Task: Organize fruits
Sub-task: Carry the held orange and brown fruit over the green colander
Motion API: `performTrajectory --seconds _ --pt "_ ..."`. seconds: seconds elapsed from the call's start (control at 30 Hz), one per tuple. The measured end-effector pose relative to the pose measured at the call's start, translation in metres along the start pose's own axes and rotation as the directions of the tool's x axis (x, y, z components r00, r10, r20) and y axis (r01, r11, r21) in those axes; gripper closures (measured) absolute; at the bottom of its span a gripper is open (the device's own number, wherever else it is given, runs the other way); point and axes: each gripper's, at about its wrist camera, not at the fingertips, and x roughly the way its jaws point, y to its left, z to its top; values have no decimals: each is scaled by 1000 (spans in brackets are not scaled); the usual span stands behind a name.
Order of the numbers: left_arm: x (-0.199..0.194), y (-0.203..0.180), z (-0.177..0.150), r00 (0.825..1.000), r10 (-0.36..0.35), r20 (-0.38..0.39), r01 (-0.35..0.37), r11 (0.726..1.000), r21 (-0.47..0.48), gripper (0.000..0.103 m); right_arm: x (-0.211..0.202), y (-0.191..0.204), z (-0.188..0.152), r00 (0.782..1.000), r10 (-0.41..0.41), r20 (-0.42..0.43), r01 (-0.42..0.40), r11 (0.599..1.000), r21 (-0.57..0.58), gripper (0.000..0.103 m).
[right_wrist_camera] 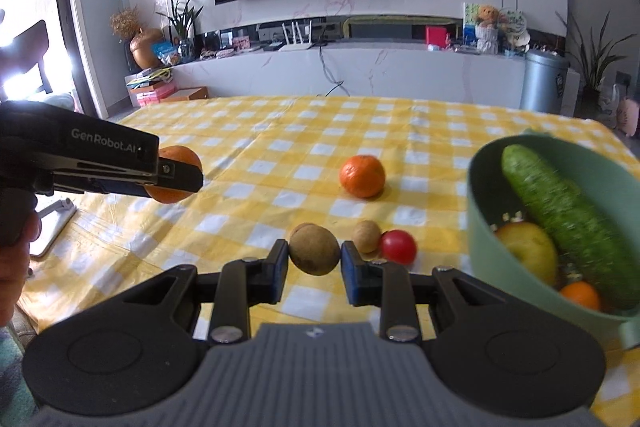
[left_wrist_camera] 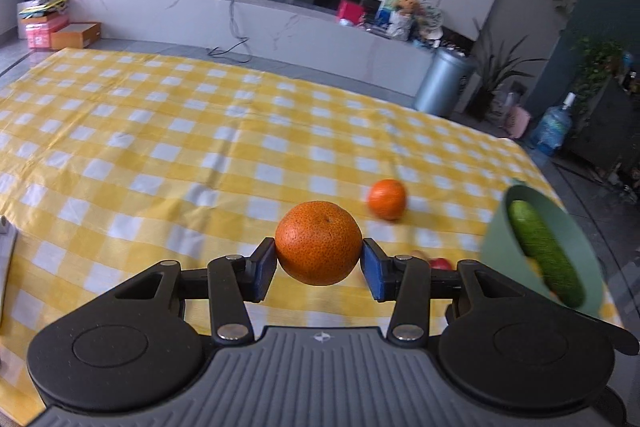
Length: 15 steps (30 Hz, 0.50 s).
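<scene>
Both loaded — left gripper (left_wrist_camera: 319, 263) clamped on the tangerine (left_wrist_camera: 319, 242), right gripper (right_wrist_camera: 314, 265) clamped on the brown fruit (right_wrist_camera: 314, 248) — green bowl (right_wrist_camera: 484, 227) at three o'clock, nearer the right.

The left gripper (left_wrist_camera: 319, 265) clamps a large orange (left_wrist_camera: 318, 243) between its blue-padded fingers (left_wrist_camera: 265, 269), above the yellow-checked bench (left_wrist_camera: 160, 147). A smaller orange (left_wrist_camera: 387, 199) lies on the cloth beyond. At right, a tilted green bowl (left_wrist_camera: 496, 239) holds a cucumber (left_wrist_camera: 544, 251).
</scene>
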Motion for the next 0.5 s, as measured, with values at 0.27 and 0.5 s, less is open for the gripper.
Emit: performTrajectory --seconds 0.27,0.5 --pt "-20 -36 -1 997 -72 14 72 997 40 52 -42 -18 4 997 -64 51 63 998 17 78" --pt "-31 -69 -2 990 -138 15 137 987 83 52 -78 -39 9 985 -145 91 142 989 34 78"
